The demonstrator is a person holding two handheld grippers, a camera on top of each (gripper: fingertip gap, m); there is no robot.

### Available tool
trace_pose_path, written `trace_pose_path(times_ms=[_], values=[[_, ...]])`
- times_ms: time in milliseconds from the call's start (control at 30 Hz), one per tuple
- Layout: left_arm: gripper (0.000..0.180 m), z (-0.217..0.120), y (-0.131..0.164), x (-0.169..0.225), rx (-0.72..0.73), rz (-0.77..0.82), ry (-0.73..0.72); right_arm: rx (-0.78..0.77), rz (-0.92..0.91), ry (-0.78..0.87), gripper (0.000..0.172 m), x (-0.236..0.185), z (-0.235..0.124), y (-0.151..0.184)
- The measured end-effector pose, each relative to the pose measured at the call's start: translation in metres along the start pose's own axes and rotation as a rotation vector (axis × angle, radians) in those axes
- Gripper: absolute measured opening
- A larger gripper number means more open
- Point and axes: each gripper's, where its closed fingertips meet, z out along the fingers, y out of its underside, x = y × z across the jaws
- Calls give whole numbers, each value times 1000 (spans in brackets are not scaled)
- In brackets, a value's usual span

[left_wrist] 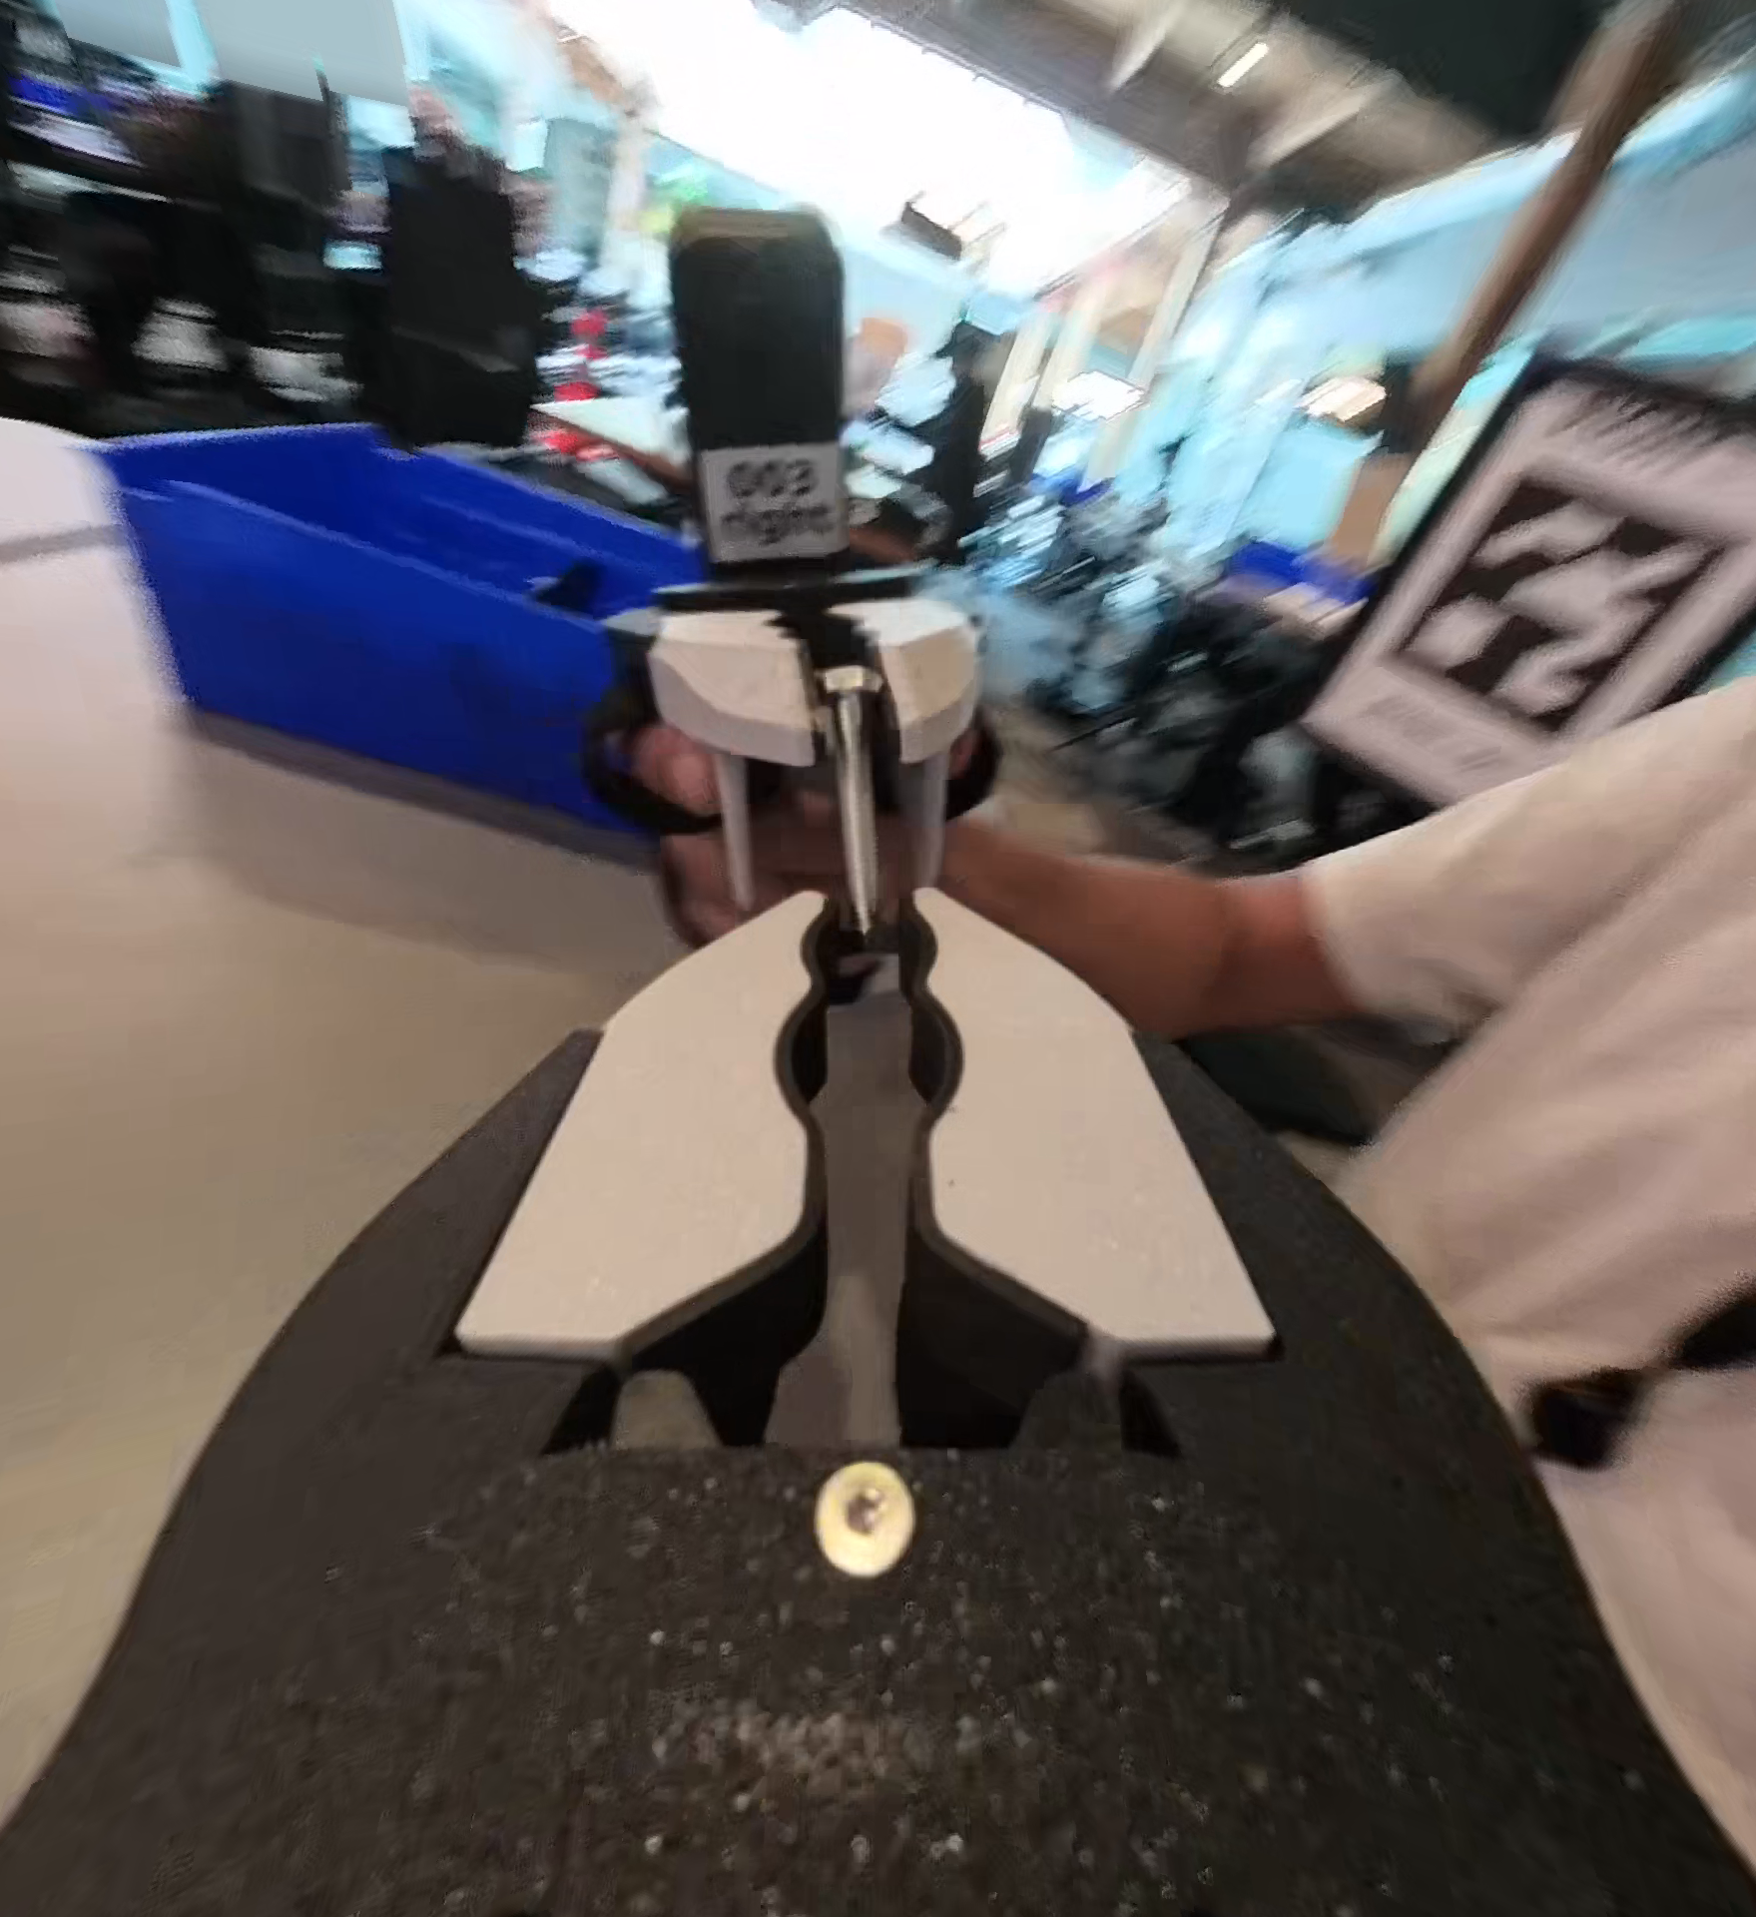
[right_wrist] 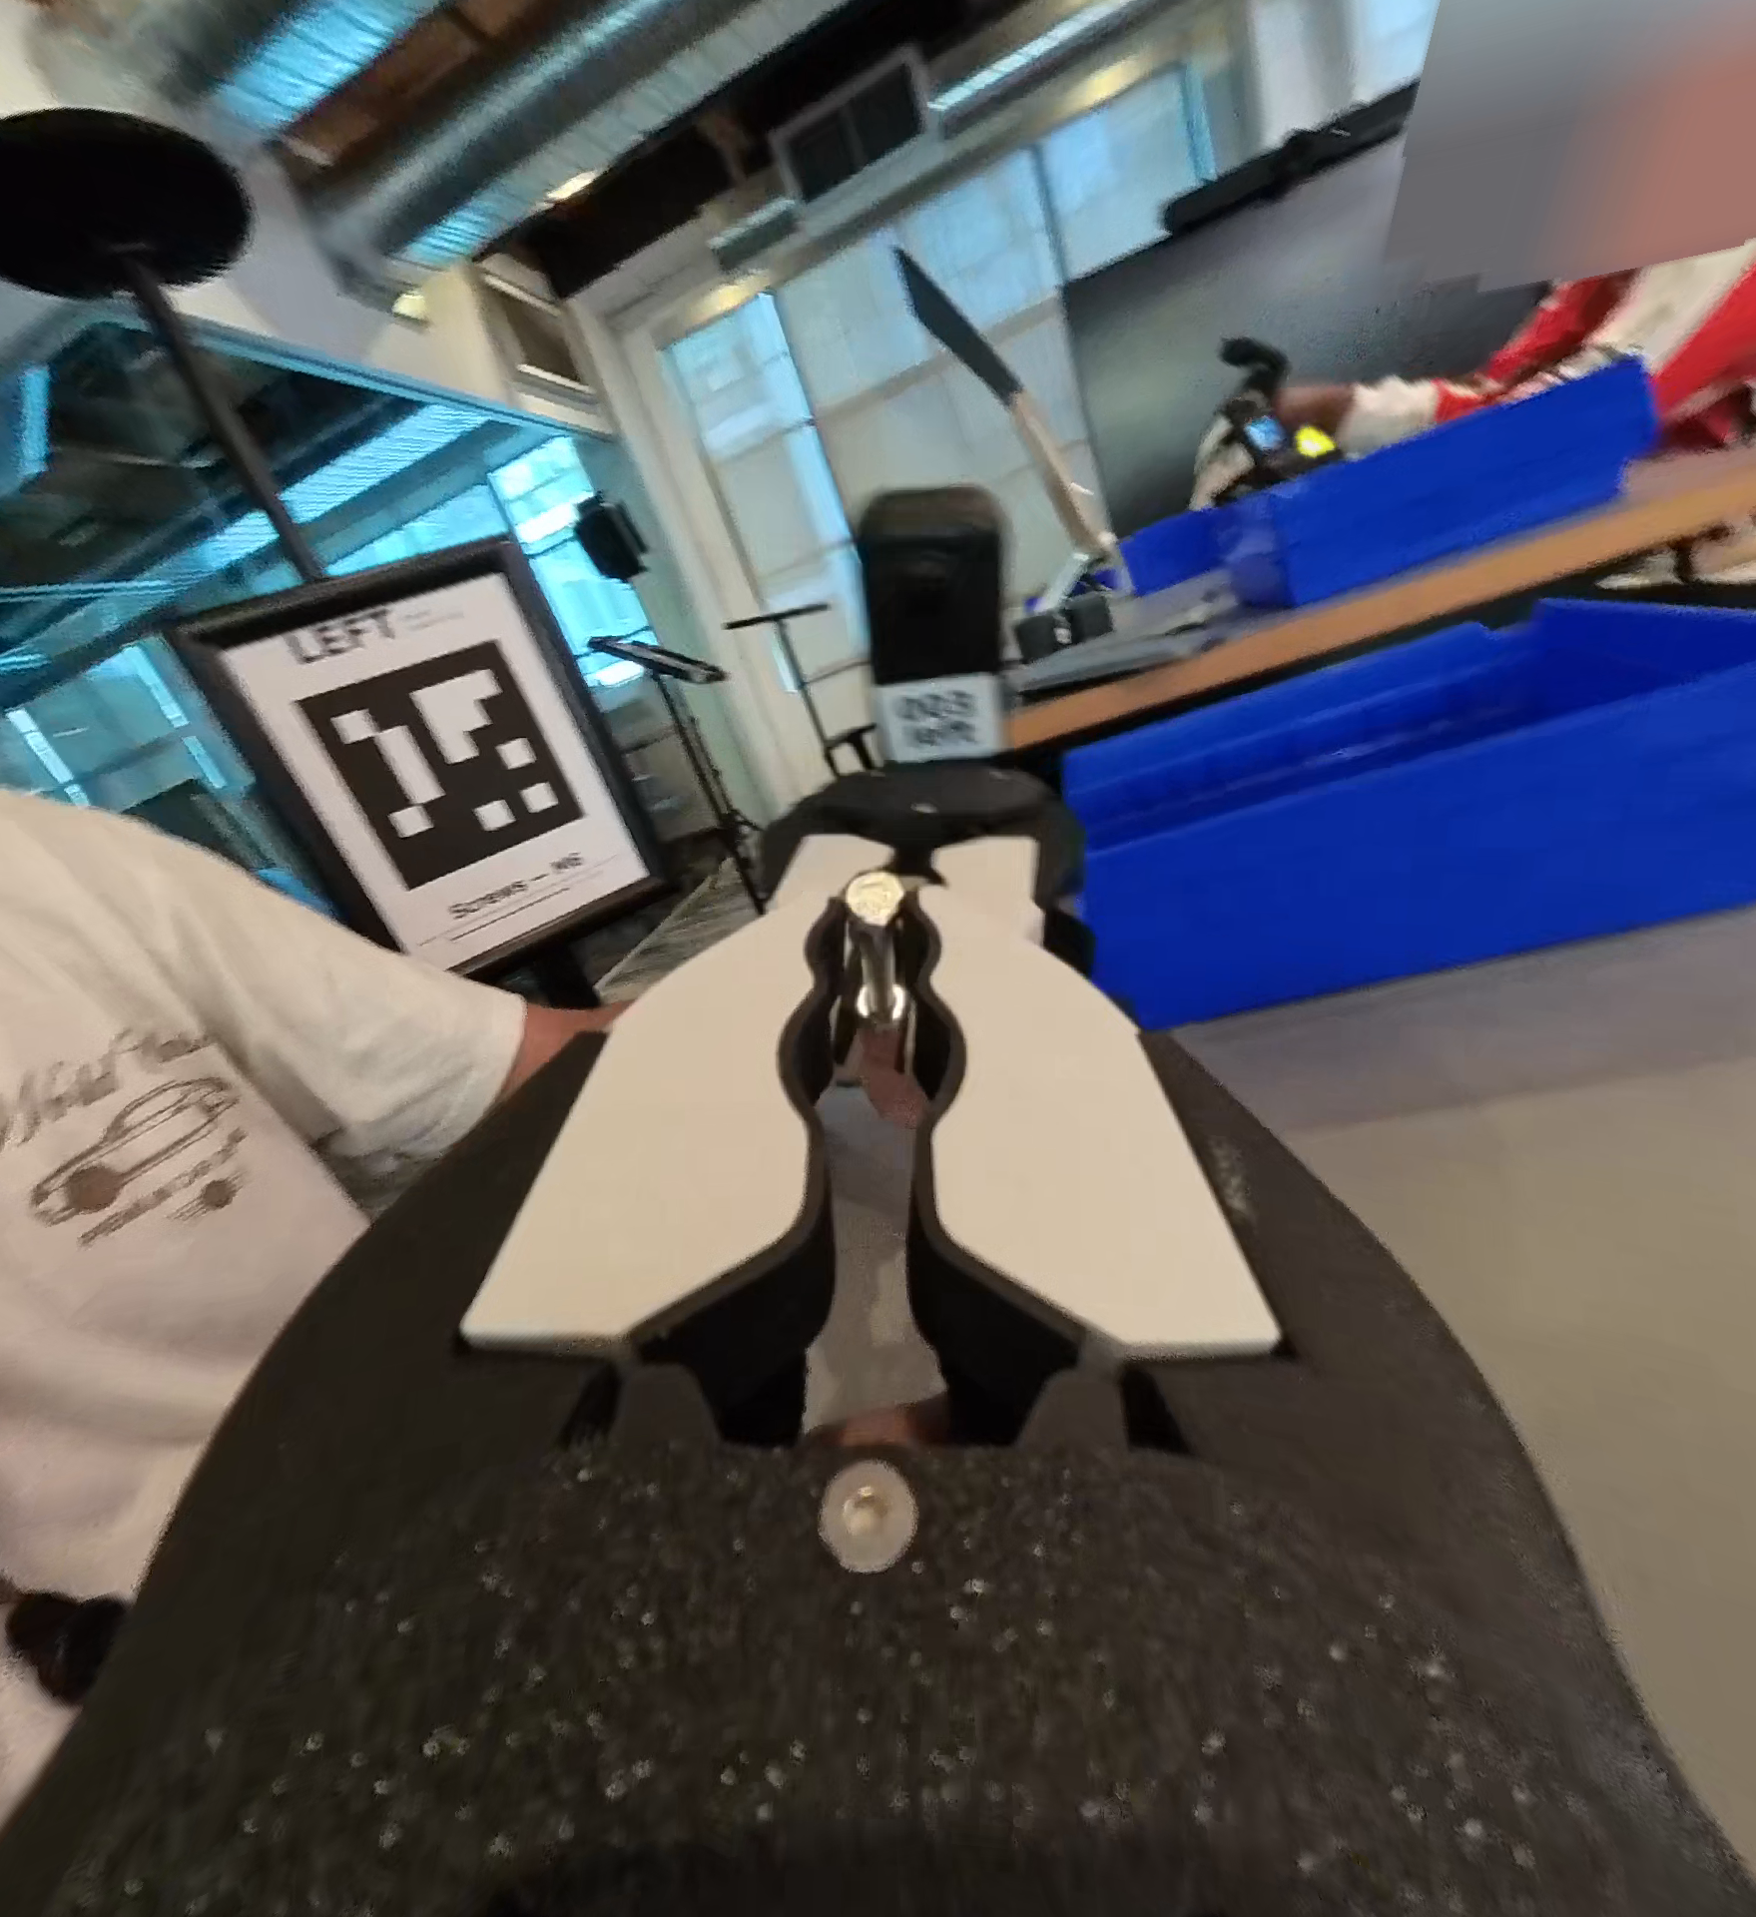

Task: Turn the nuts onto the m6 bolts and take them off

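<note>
My right gripper (right_wrist: 871,934) clamped a steel bolt (left_wrist: 845,788) by its head, shank pointing at my left gripper (left_wrist: 861,939), whose narrow jaws met the bolt's tip, seemingly pinching a nut I couldn't make out. I judged threading came next, needing straight alignment.

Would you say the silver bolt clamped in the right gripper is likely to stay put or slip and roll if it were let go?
The bolt looks like rigid bright metal, so it should not bend. Its smooth round shank would probably roll on the pale table, though the hex head may curb that. Held by the right gripper near the head only, it may pivot under side load.
</note>
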Motion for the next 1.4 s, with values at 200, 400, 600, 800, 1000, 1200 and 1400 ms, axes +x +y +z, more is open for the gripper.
trace_pose_path(times_ms=[200, 400, 600, 800, 1000, 1200, 1400], values=[[10, -14, -16, 39, 174, -402, 556, -8, -115, -134, 10, -32, 4, 3], [31, -14, -13, 18, 192, -386, 404, -19, -101, -6, 9, -9, 1, 3], [40, -16, 1, -20, 11, 67, -133, 3, -53, 96, 10, 13, -5, -1], [27, -15, -7, -22, -48, 389, -363, 20, -6, 75, 9, 13, -6, -3], [10, -12, -9, -17, -51, 425, -371, 10, 1, 63, 10, 11, -6, -1], [10, -10, -16, 6, 63, -5, -7, 26, -58, -16, 9, -7, -5, -6], [10, -16, -21, 24, 174, -494, 464, 22, -148, -65, 10, -23, 0, -4]])
